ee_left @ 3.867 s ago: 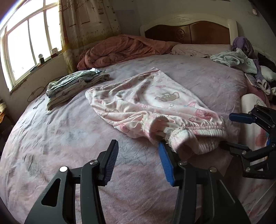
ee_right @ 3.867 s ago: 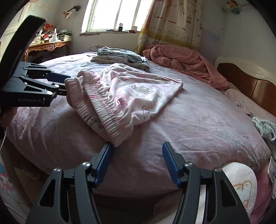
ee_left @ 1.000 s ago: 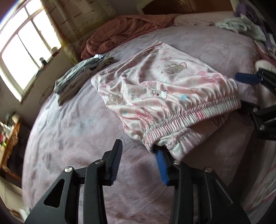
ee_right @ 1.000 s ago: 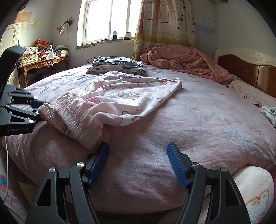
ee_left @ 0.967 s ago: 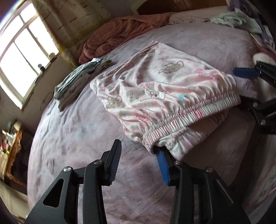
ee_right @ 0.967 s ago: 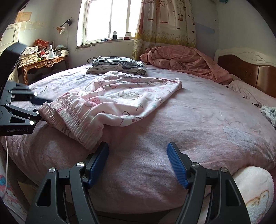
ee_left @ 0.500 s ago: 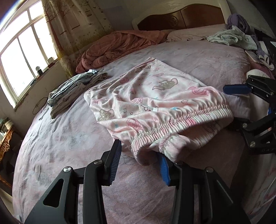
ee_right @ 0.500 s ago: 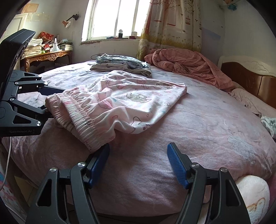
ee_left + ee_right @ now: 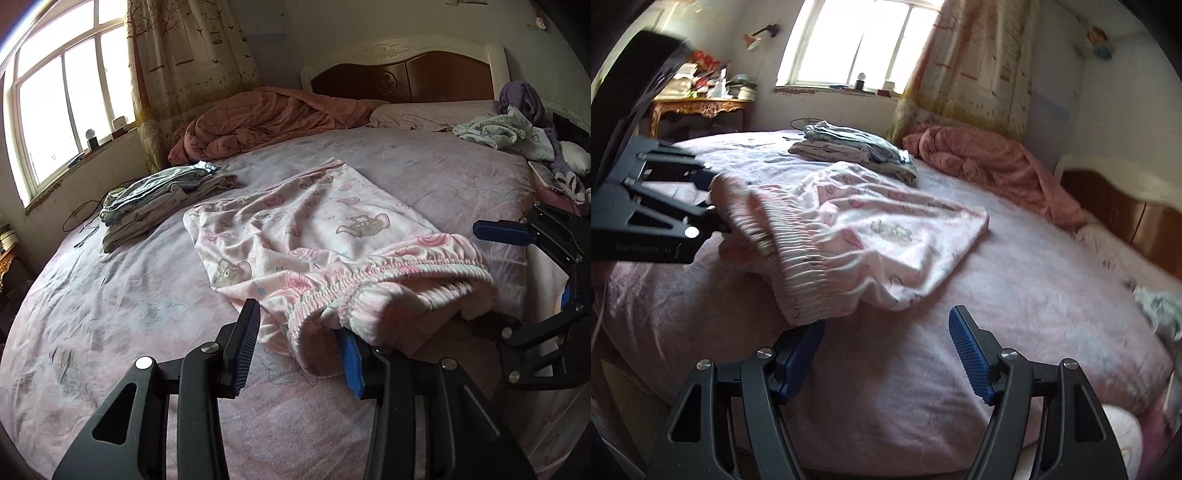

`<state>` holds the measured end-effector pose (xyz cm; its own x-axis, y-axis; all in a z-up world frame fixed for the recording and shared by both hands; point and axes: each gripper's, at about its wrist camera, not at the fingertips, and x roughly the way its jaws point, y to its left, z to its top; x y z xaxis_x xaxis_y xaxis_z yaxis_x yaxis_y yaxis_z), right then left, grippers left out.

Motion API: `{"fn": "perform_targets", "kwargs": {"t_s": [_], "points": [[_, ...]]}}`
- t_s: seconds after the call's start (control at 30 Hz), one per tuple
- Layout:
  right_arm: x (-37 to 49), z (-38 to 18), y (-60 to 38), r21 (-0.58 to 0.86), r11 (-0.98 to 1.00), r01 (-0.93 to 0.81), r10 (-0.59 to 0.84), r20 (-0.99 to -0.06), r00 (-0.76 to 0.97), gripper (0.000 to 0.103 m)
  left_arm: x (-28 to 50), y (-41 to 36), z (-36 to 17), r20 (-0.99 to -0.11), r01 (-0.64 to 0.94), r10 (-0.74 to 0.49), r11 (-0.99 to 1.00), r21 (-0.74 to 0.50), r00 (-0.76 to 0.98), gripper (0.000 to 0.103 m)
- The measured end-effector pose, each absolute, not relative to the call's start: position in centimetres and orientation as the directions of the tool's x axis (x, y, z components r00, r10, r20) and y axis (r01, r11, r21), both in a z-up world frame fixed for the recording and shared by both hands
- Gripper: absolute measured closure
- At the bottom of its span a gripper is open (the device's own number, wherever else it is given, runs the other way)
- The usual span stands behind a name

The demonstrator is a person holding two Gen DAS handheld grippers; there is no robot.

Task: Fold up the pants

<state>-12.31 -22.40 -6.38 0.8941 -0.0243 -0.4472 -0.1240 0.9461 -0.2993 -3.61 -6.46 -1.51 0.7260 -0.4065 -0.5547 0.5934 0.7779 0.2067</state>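
Left tool (image 9: 299,345): lower centre of the left wrist view; pads apart, one corner of the waistband draped over the right pad, the left pad bare; nothing pinched between them, so released.
Right tool (image 9: 886,347): lower centre of the right wrist view; blue pads spread wide, the other waistband corner lying over its left pad, the right pad clear of the cloth; released.
Pants (image 9: 332,236): pink, printed with grey elephants; spread across the middle of the bed, gathered waistband toward the lower right of the left wrist view, leg ends toward the upper centre.
Bed (image 9: 110,314): pale pink sheet, wrinkled, filling most of both views.
Folded clothes (image 9: 162,195): grey-blue stack, left of the pants, near the window side.
Quilt (image 9: 266,118): rose-coloured, bunched at the upper centre by the headboard (image 9: 406,77).
Loose clothes (image 9: 506,133): heap at the upper right.
Window (image 9: 66,107): upper left, bright.
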Motion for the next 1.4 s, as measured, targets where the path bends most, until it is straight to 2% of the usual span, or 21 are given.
{"fn": "perform_targets", "kwargs": {"t_s": [0.13,0.27,0.33,0.37,0.4,0.43,0.47,0.5,0.63,0.73,0.9,0.97,1.0,1.1,1.23,1.4], "points": [[-12.6,-5.5,-21.1,-0.377,0.921,-0.095,-0.05,-0.359,0.932,0.031,-3.4,-5.9,-0.4,-0.523,0.594,-0.44,0.787,0.167,0.73,0.063],[-11.6,-4.8,-20.5,-0.417,0.901,-0.121,-0.036,-0.349,0.936,0.035,-2.9,-6.1,-0.3,-0.526,0.608,-0.452,0.776,0.166,0.72,0.063],[-11.0,-4.4,-20.9,-0.374,0.911,-0.171,0.015,-0.385,0.923,0.06,-2.7,-6.2,-0.2,-0.527,0.612,-0.454,0.773,0.169,0.718,0.063],[-10.7,-4.1,-21.1,-0.348,0.919,-0.187,0.034,-0.403,0.915,0.067,-2.5,-6.2,-0.1,-0.528,0.615,-0.459,0.772,0.162,0.715,0.063],[-10.4,-3.8,-21.4,-0.319,0.925,-0.206,0.057,-0.42,0.906,0.072,-2.4,-6.2,0.0,-0.529,0.626,-0.473,0.766,0.149,0.705,0.071],[-10.2,-3.7,-21.7,-0.296,0.928,-0.226,0.081,-0.432,0.898,0.075,-2.3,-6.2,0.2,-0.533,0.644,-0.496,0.754,0.129,0.686,0.088],[-10.0,-3.5,-22.0,-0.285,0.93,-0.233,0.091,-0.437,0.895,0.079,-2.2,-6.2,0.4,-0.54,0.661,-0.513,0.742,0.111,0.667,0.094],[-9.7,-3.4,-22.3,-0.275,0.932,-0.235,0.095,-0.441,0.893,0.087,-2.0,-6.2,0.5,-0.547,0.668,-0.519,0.737,0.102,0.657,0.095],[-8.7,-2.4,-23.9,-0.16,0.954,-0.254,0.156,-0.459,0.875,0.09,-1.8,-6.2,0.8,-0.552,0.656,-0.515,0.75,0.081,0.656,0.095],[-8.4,-2.3,-24.7,-0.082,0.945,-0.316,0.244,-0.469,0.849,0.09,-1.7,-5.9,0.9,-0.557,0.645,-0.512,0.762,0.059,0.654,0.095],[-9.0,-4.0,-23.3,-0.165,0.928,-0.334,0.212,-0.504,0.837,0.089,-1.5,-5.4,0.5,-0.573,0.618,-0.487,0.785,0.043,0.659,0.095],[-9.5,-4.6,-22.6,-0.198,0.915,-0.351,0.201,-0.531,0.823,0.08,-1.3,-5.1,0.5,-0.569,0.607,-0.49,0.794,0.02,0.66,0.095],[-9.8,-4.9,-22.3,-0.229,0.912,-0.34,0.177,-0.529,0.83,0.072,-1.3,-4.9,0.6,-0.566,0.605,-0.496,0.796,0.007,0.659,0.095],[-10.7,-5.4,-21.6,-0.339,0.89,-0.305,0.101,-0.506,0.856,0.058,-1.1,-4.8,0.9,-0.554,0.606,-0.511,0.796,-0.016,0.657,0.095],[-11.1,-5.7,-21.0,-0.408,0.842,-0.352,0.083,-0.547,0.833,0.05,-1.1,-5.0,1.2,-0.549,0.607,-0.51,0.795,-0.005,0.662,0.095],[-10.9,-6.1,-20.3,-0.468,0.806,-0.363,0.078,-0.523,0.849,0.049,-1.0,-4.8,1.1,-0.548,0.604,-0.512,0.797,-0.015,0.662,0.095]]}}
